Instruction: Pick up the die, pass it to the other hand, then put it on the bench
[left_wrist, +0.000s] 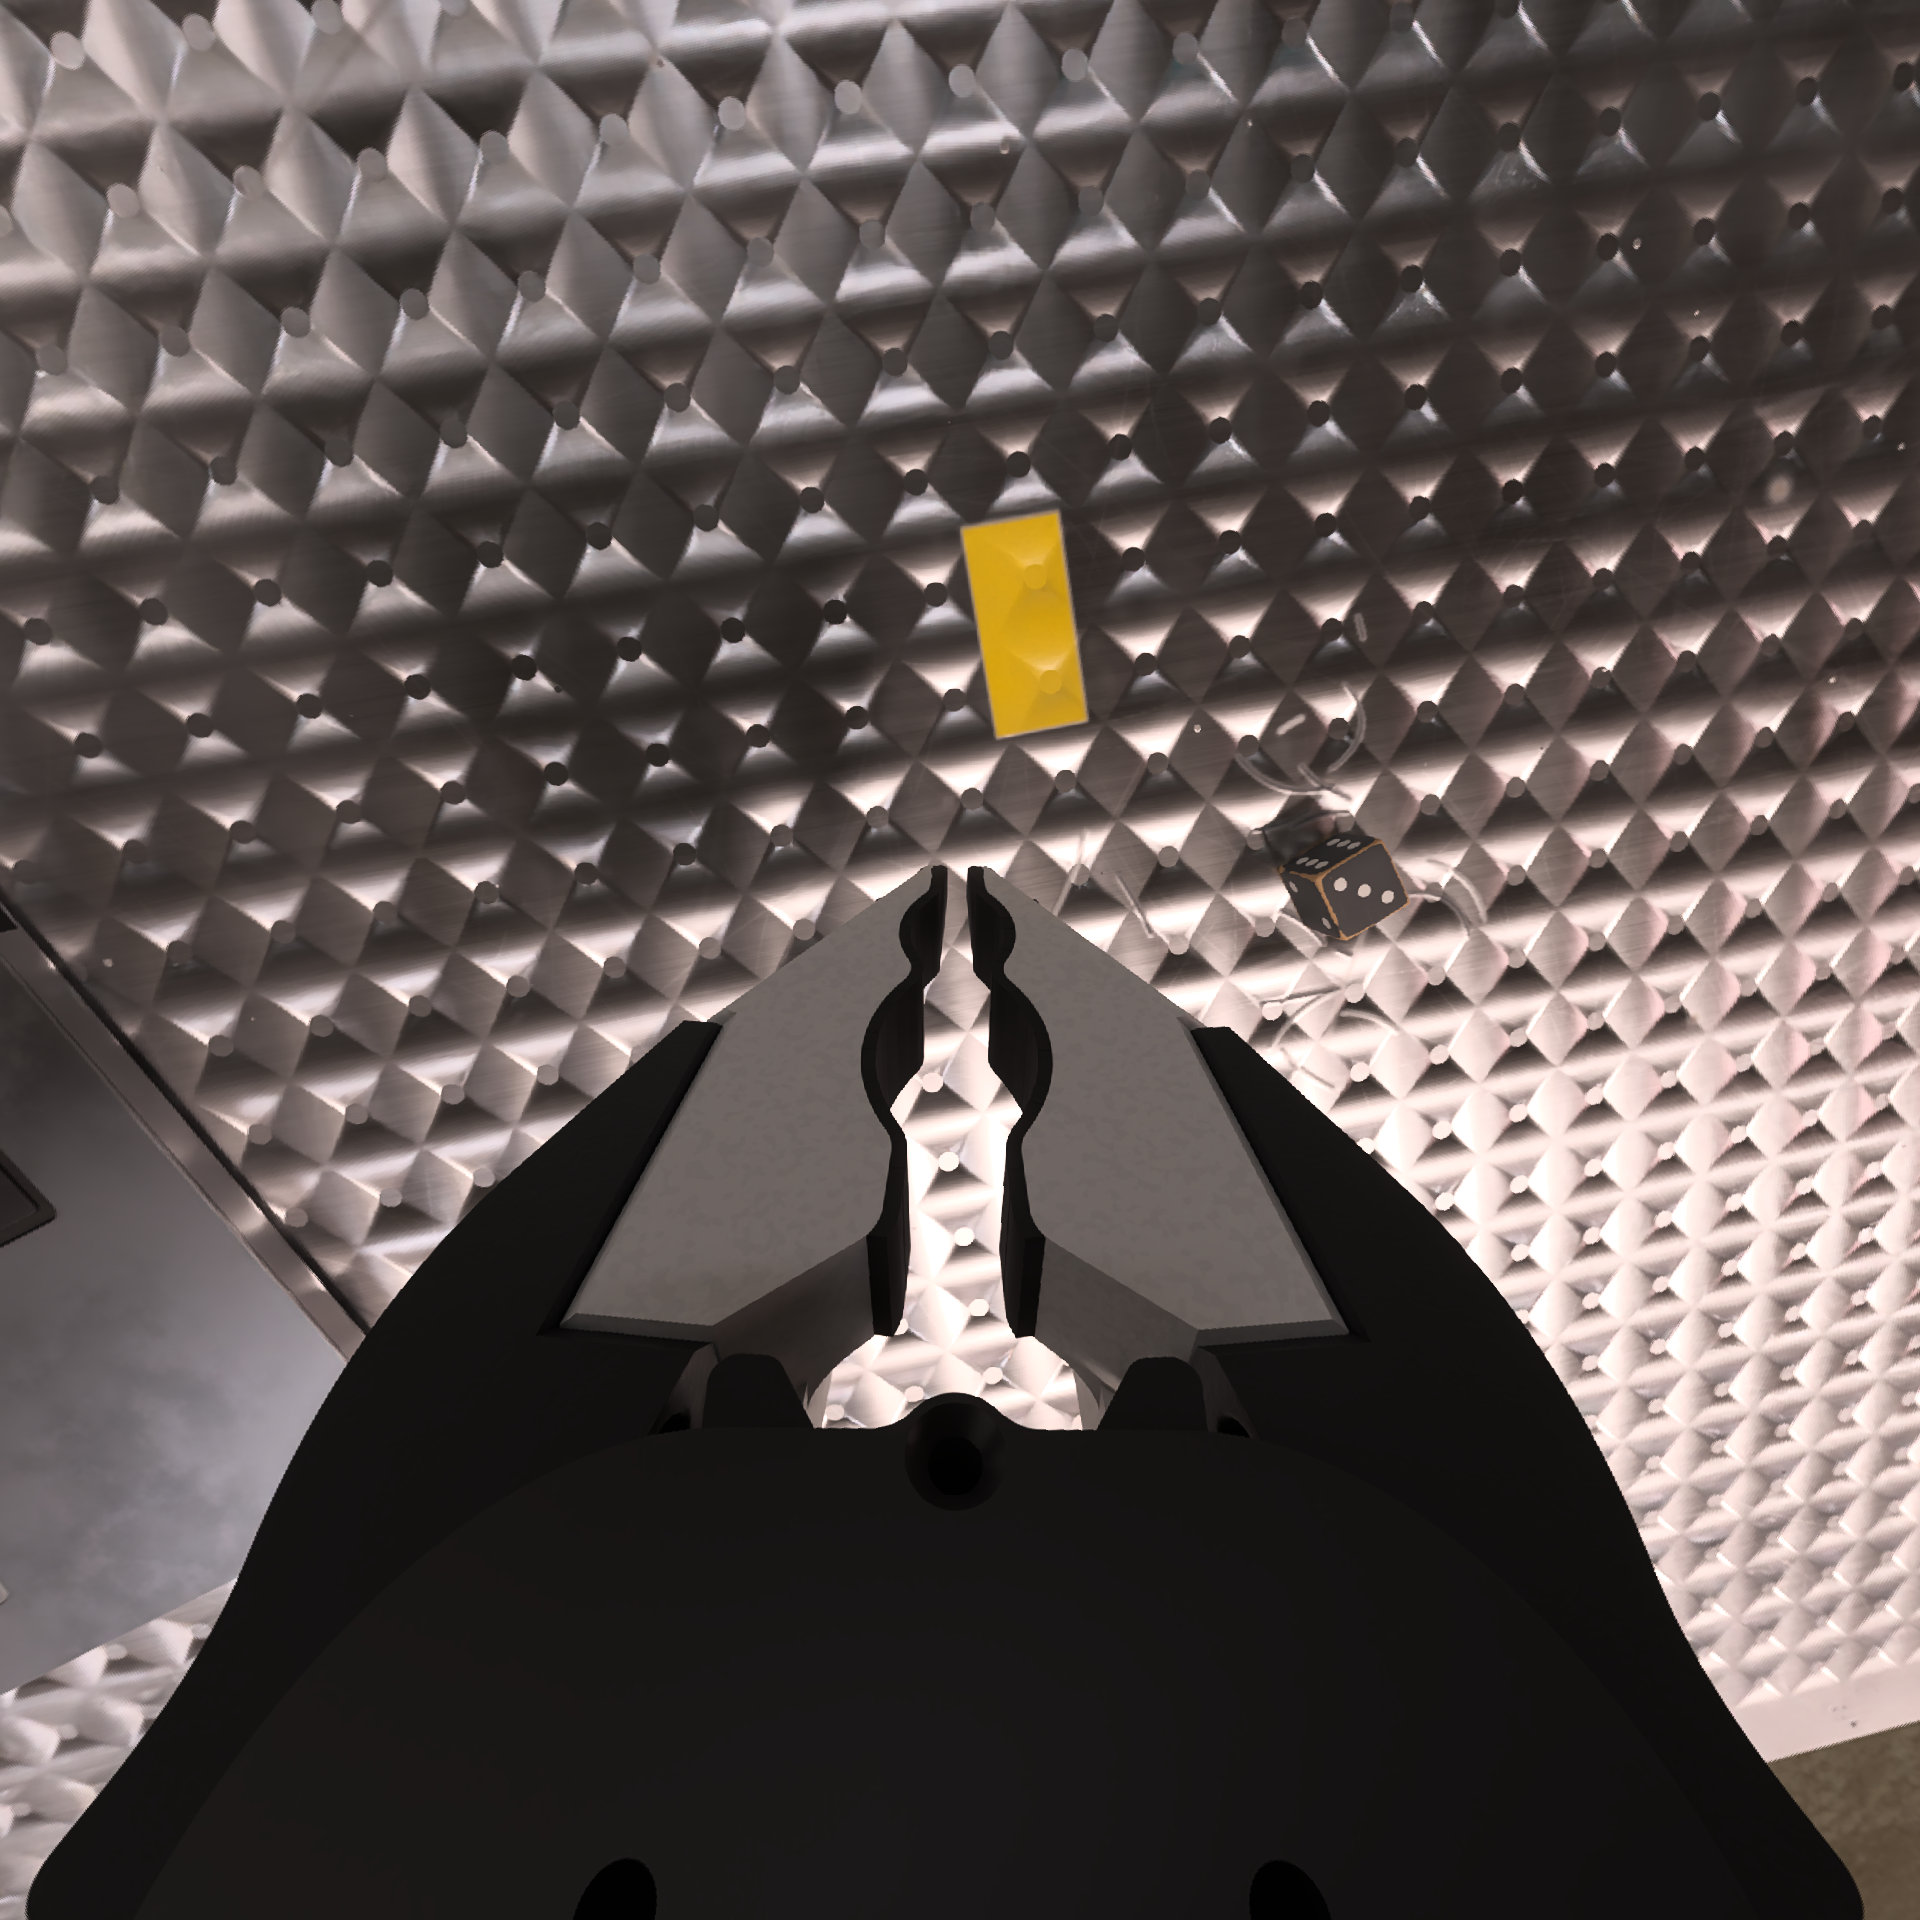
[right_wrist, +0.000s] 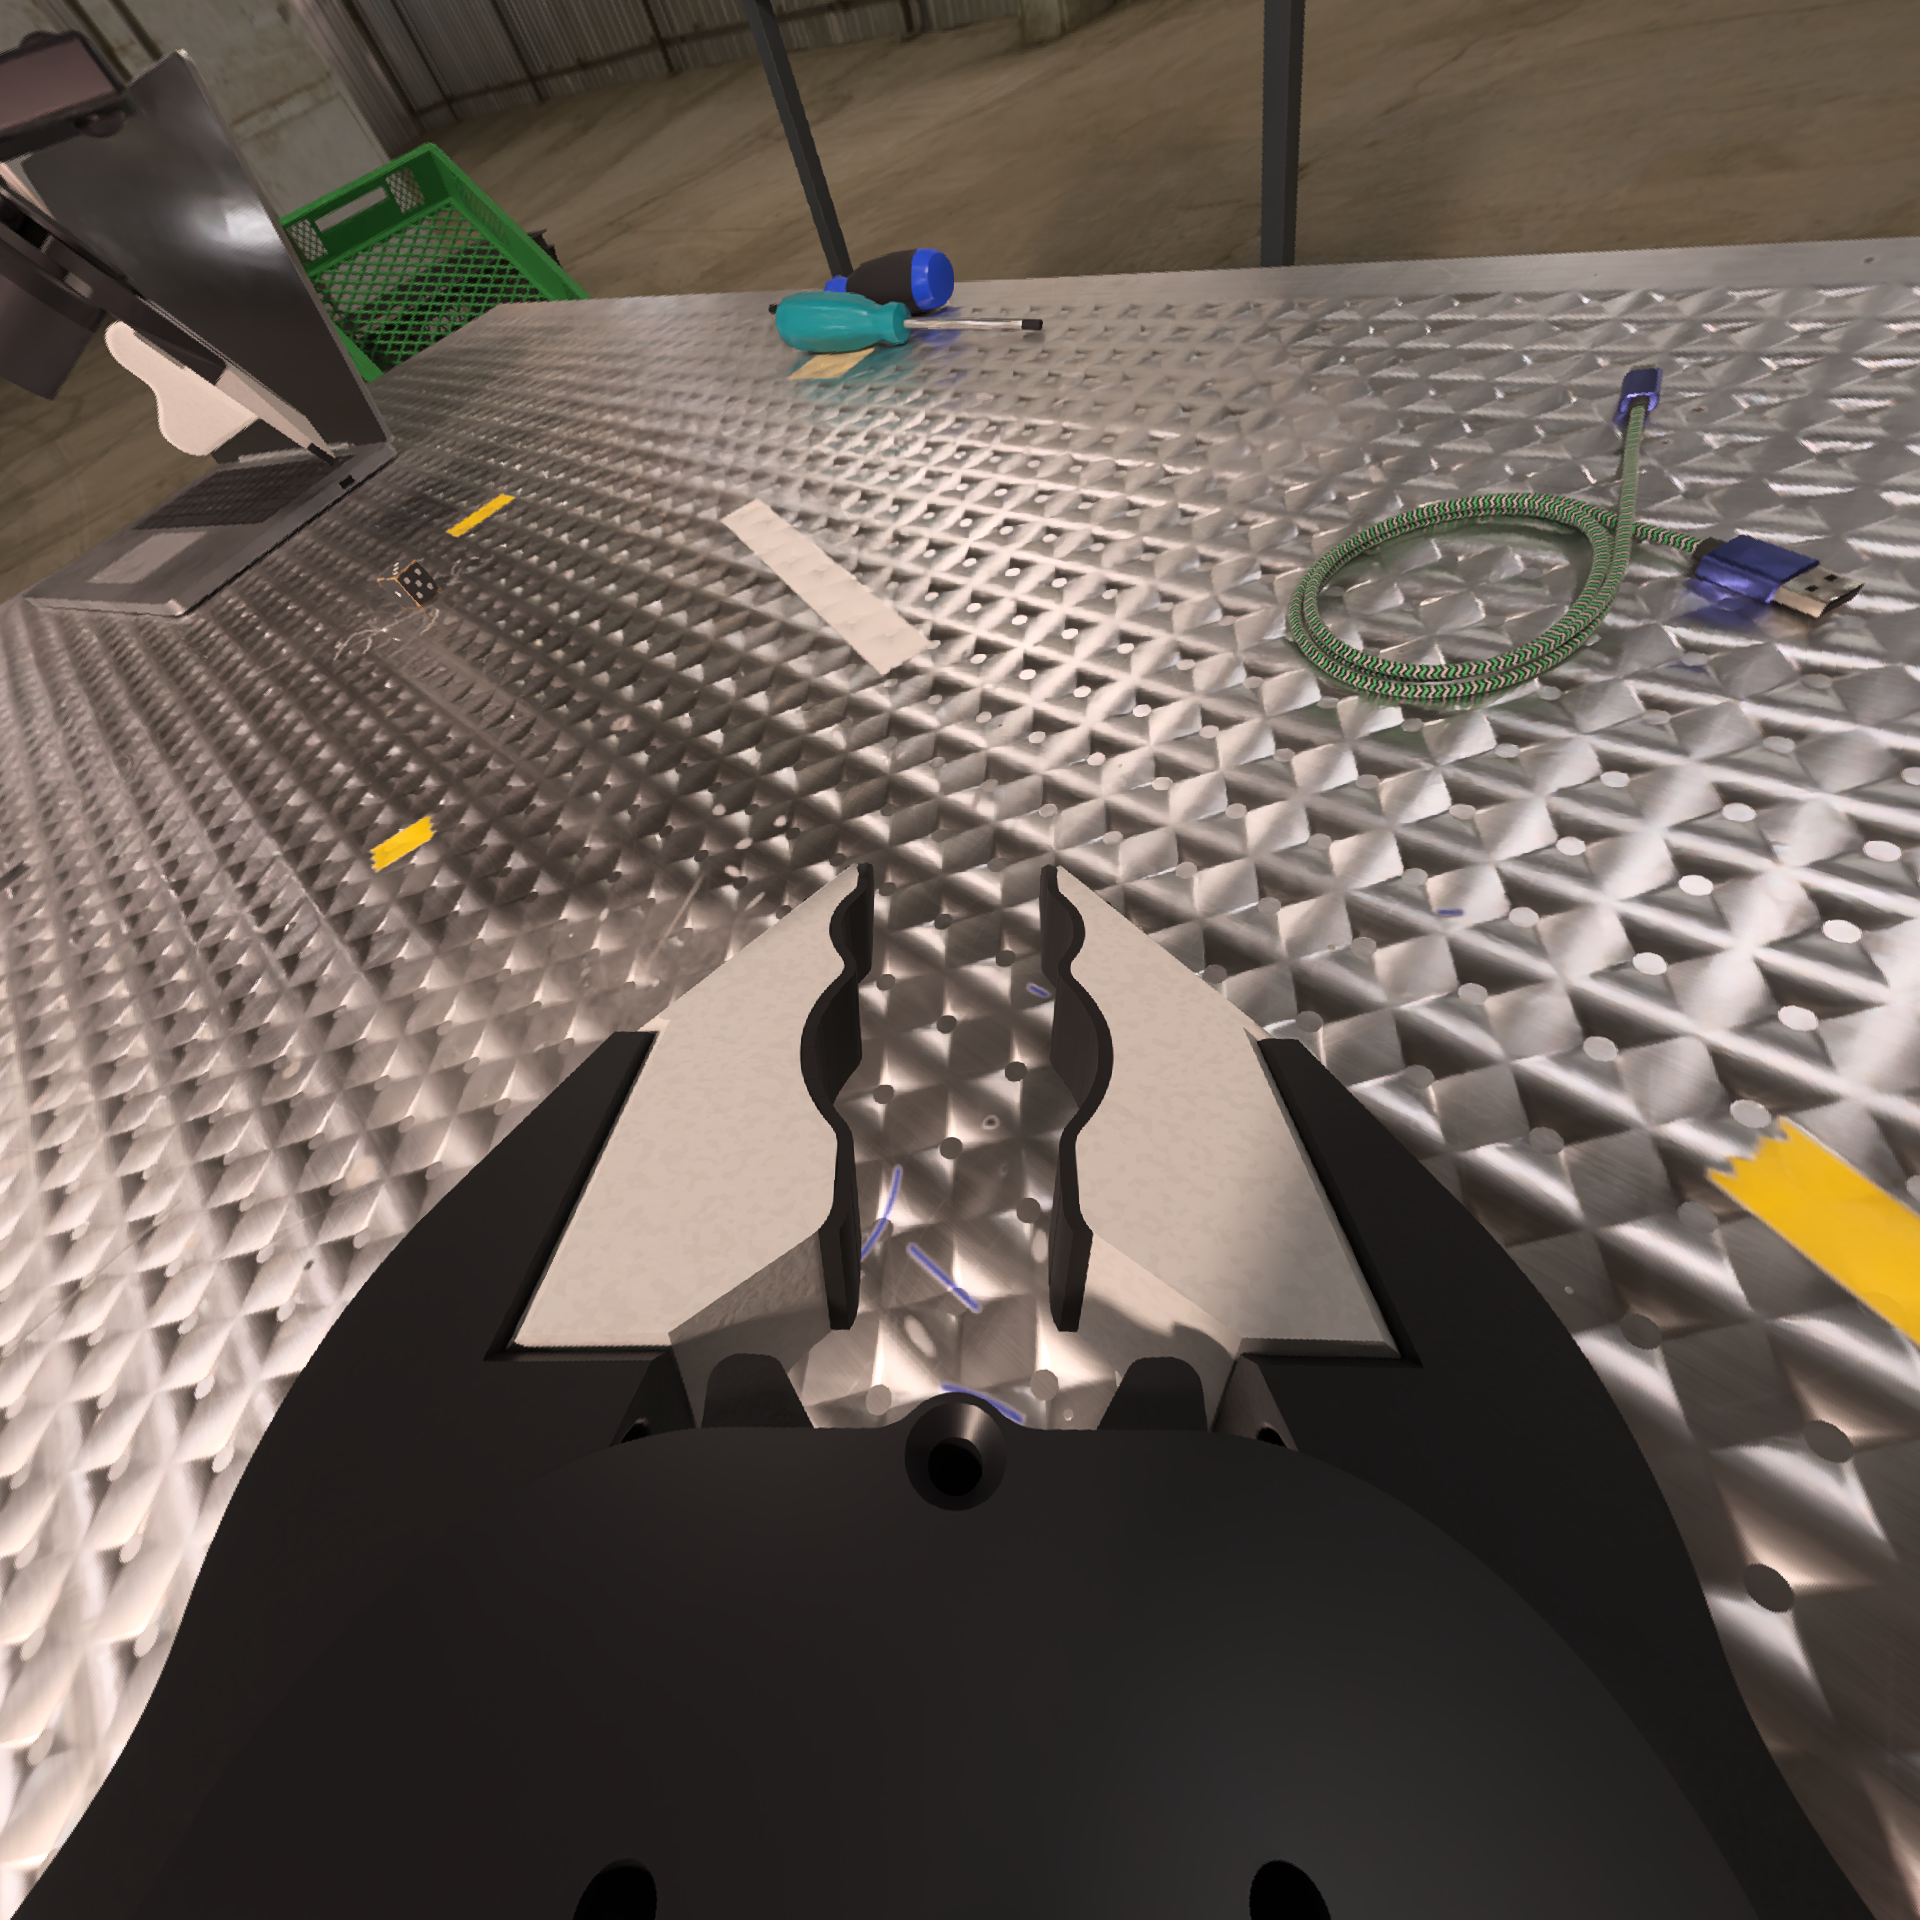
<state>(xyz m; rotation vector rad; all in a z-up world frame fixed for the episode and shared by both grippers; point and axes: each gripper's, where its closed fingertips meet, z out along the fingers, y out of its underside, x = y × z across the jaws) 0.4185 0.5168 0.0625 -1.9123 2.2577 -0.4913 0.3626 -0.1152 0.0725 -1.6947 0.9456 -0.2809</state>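
A small black die (left_wrist: 1345, 888) with white pips lies on the patterned metal bench (left_wrist: 416, 416), to the right of and just beyond my left gripper (left_wrist: 956, 878). The left gripper hovers above the bench, shut and empty, its tips nearly touching. In the right wrist view the die (right_wrist: 416, 584) shows far off at the left, near a laptop. My right gripper (right_wrist: 956, 883) is open and empty, low over the bench (right_wrist: 1143, 831), well away from the die.
A yellow tape strip (left_wrist: 1023, 623) lies ahead of the left gripper. An open laptop (right_wrist: 208, 499) stands at the far left, with a green crate (right_wrist: 416, 249) beyond the bench. Two screwdrivers (right_wrist: 862, 317), a white strip (right_wrist: 826, 582) and a coiled USB cable (right_wrist: 1507, 592) lie on the bench.
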